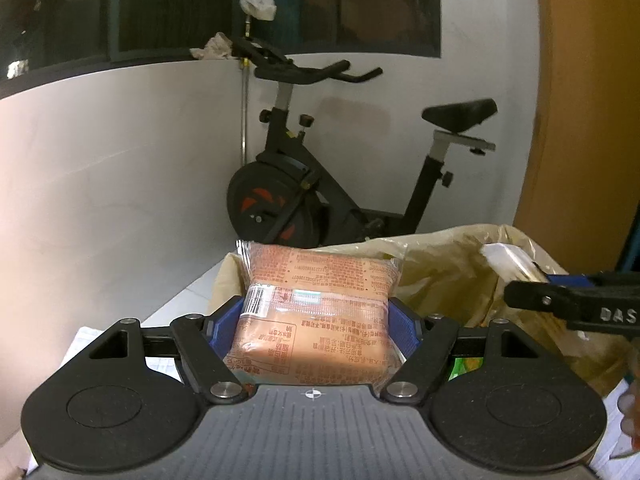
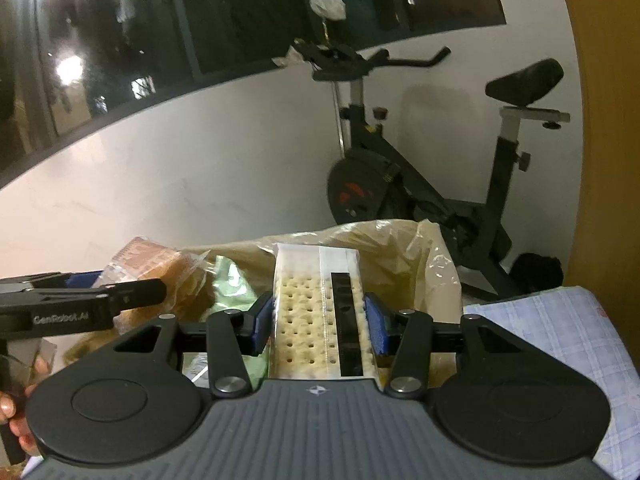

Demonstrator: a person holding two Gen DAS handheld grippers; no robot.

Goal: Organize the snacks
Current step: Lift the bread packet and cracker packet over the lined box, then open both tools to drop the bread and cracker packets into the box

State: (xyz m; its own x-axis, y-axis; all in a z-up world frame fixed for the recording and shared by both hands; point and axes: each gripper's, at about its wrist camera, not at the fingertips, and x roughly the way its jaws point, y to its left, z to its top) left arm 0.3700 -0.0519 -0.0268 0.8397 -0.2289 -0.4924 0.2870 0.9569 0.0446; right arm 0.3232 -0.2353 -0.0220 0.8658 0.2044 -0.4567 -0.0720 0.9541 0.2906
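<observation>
Above plastic bag (image 2: 400, 256), right gripper (image 2: 320, 326) gripping crackers (image 2: 304, 320)

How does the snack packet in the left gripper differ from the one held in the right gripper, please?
The orange packet is printed all over with text and a barcode; the cracker packet is clear, showing pale, holed crackers.

The orange packet is wide and plump, spreading the left gripper; the cracker packet is narrow and flat, so the right gripper stands closer.

Both are sealed, clamped between blue fingers, above the plastic bag.

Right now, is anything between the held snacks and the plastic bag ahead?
Nothing visible. The left hand-held gripper holds the orange snack pack, the right hand-held gripper the cracker pack, both before the tan plastic bag.
</observation>
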